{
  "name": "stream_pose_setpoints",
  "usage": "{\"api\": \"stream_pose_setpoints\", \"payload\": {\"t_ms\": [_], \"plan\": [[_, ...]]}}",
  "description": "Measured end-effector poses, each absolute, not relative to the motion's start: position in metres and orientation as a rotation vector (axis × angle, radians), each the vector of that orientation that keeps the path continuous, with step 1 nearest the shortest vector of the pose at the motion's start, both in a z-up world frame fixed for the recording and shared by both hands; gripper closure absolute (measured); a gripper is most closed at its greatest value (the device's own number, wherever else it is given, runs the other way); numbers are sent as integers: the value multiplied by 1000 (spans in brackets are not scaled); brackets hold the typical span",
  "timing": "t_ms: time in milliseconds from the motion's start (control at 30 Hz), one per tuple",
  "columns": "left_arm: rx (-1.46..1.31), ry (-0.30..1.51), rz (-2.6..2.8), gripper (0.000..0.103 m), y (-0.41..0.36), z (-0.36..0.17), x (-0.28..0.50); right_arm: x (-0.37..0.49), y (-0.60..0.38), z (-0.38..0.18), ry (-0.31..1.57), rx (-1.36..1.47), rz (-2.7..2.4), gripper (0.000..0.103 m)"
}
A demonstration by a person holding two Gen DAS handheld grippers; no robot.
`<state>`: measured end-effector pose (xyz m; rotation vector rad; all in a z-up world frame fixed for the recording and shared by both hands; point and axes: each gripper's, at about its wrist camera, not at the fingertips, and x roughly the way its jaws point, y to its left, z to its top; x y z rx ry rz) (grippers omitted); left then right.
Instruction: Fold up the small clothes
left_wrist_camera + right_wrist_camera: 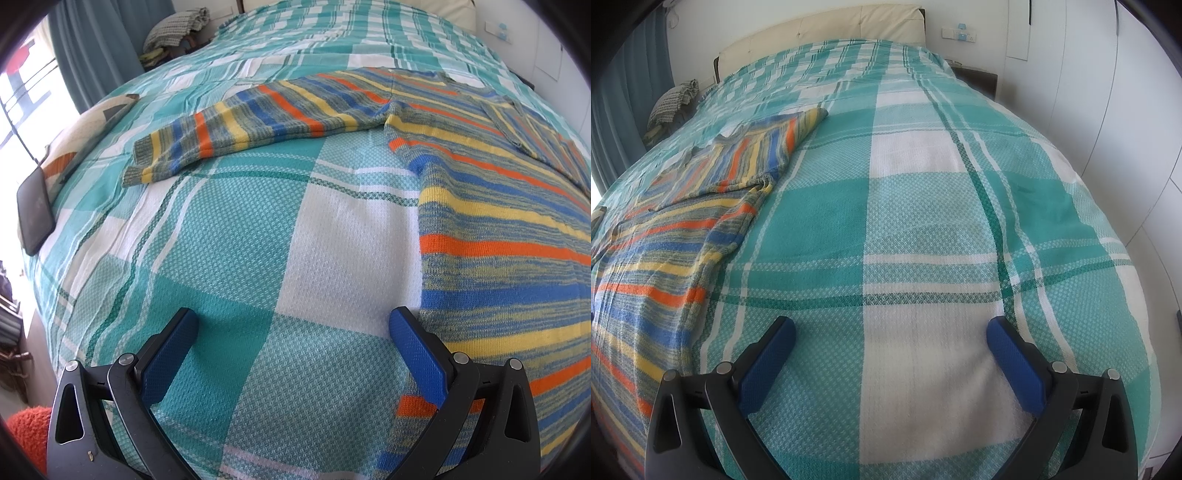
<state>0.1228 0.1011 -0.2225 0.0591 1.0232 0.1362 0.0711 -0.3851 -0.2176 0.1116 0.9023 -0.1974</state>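
On bed (923,206), teal-and-white checked cover: striped knit sweater (498,229), spread flat, one sleeve (236,129) stretched sideways. Left gripper (293,332): fingers spread wide, empty, right finger touching sweater edge. Right gripper (890,339): fingers spread wide, empty, just beside sweater. Dark phone (34,214) at bed edge.

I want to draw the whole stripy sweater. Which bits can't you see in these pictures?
- Striped sweater: in the left wrist view, its right and bottom parts run off the picture edge.
- In the right wrist view, the sweater is cut off at the left edge.
- Dark flat object at the bed's left edge: too unclear to name.
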Motion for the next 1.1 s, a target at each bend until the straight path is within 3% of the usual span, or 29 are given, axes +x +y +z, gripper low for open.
{"api": "stream_pose_setpoints", "payload": {"t_ms": [333,1100], "plan": [[67,1030,140,0,99,-223,124,-1,-364,-149,774,138,-264,1],[61,1052,124,0,100,-218,124,-14,-364,-170,763,220,-298,1]]}}
